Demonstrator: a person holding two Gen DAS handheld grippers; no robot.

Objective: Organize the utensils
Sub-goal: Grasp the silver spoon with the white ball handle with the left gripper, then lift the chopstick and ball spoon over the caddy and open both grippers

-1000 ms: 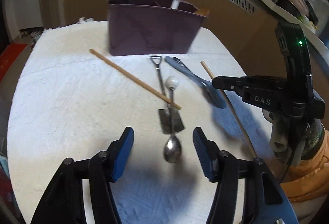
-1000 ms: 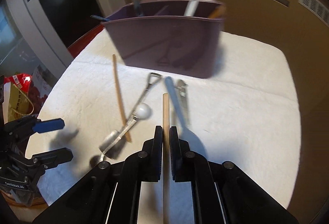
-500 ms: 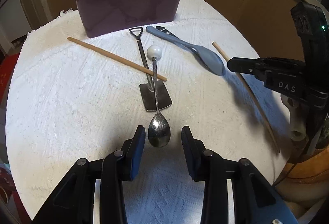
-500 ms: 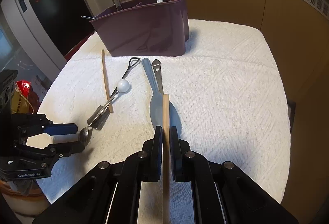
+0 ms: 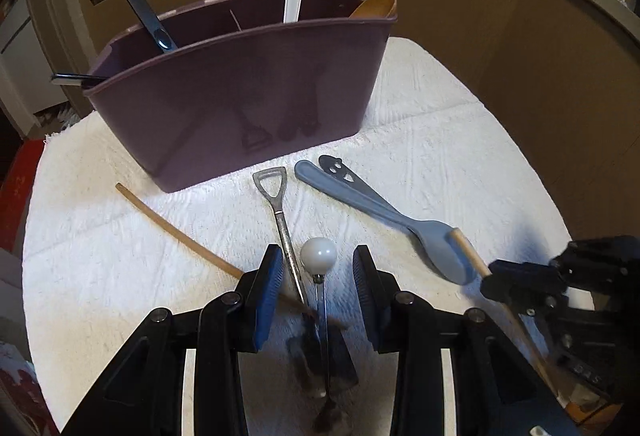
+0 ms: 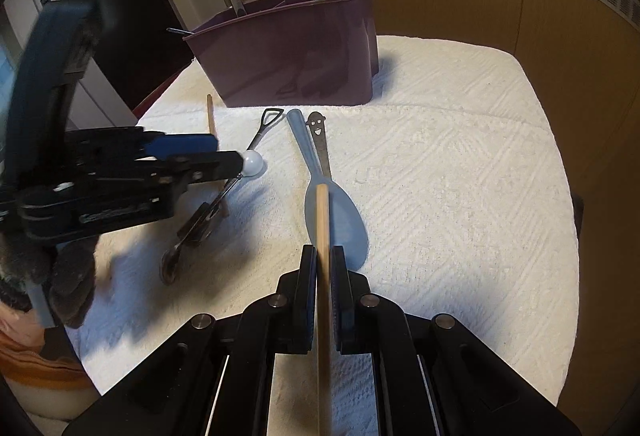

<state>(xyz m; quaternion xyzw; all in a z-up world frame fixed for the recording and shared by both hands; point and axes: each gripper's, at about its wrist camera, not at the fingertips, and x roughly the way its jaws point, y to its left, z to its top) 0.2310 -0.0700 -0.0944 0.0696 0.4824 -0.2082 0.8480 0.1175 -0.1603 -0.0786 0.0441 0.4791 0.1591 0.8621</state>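
Our right gripper [image 6: 323, 264] is clamped on a chopstick [image 6: 322, 220]. Our left gripper [image 5: 318, 276], partly open after closing, straddles the ball-topped spoon [image 5: 319, 256] and shovel spoon [image 5: 280, 212], pads apart from both.

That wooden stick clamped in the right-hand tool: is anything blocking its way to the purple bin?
Nothing visible does. The chopstick, pinched in the right gripper, points over the blue spoon lying flat; the purple caddy stands open-topped beyond it.

Spoon bowl [image 5: 330, 418] blurred, shadowed beneath the left fingers [image 5: 267, 296].
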